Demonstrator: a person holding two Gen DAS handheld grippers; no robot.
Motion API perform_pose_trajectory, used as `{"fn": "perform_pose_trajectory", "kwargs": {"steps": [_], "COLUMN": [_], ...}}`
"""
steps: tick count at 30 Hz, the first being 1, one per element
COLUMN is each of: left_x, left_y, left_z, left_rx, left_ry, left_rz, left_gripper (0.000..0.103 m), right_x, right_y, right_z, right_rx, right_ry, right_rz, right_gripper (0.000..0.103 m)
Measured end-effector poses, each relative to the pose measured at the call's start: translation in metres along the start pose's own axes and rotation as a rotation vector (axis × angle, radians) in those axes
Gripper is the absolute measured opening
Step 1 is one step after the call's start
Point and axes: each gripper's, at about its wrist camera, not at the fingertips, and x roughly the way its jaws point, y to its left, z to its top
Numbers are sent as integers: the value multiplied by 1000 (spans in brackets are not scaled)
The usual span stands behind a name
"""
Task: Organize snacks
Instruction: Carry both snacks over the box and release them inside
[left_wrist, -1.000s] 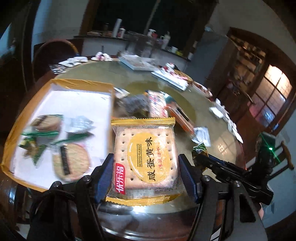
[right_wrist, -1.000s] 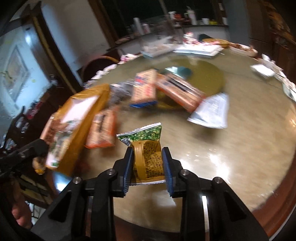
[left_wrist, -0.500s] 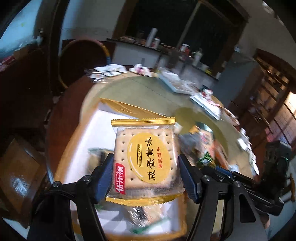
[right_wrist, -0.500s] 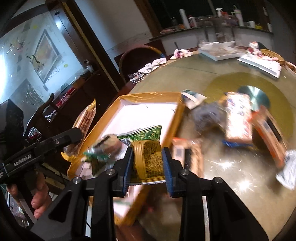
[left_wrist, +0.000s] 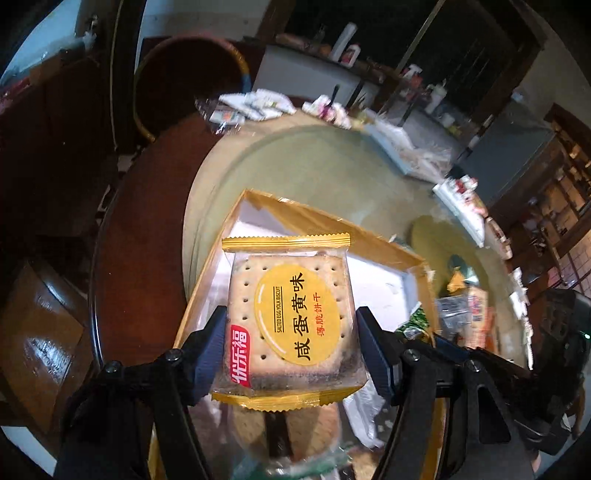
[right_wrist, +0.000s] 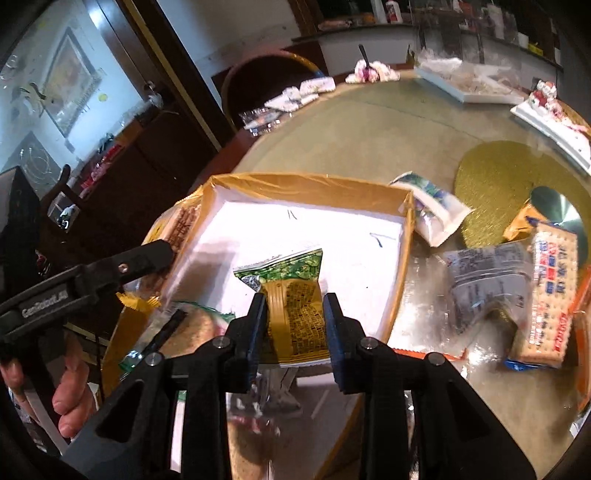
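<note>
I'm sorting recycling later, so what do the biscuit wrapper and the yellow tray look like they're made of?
Biscuit wrapper: thin glossy plastic film, clear enough to show the cracker, with crimped yellow ends. Tray: probably cardboard, with glossy yellow walls that look wrapped or taped and a matte white floor.

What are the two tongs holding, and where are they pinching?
Left tongs pinch a salted egg yolk biscuit packet by its side edges. Right tongs pinch a green-and-yellow snack packet by its lower sides.

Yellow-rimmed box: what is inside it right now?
The yellow-rimmed box shows a mostly bare white floor at its far end. Round wrapped biscuits lie at the near end, largely hidden under the held cracker pack and green packet.
</note>
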Motion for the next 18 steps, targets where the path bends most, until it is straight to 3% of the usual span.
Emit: {"fn": "perform_pose_trajectory", "kwargs": {"steps": [11,18], "left_x": [36,36], "left_y": [-1,4], "left_z": [0,4], "left_rx": [56,29], "left_ry": [133,172], "left_rz": [122,112], "left_gripper": [68,69], "right_x": [22,28], "right_y": [3,1], "right_z": [3,3], "right_rx": [-21,-10], "right_ry": [44,51], "right_rz": [-80,-75], "right_gripper": [34,38]}}
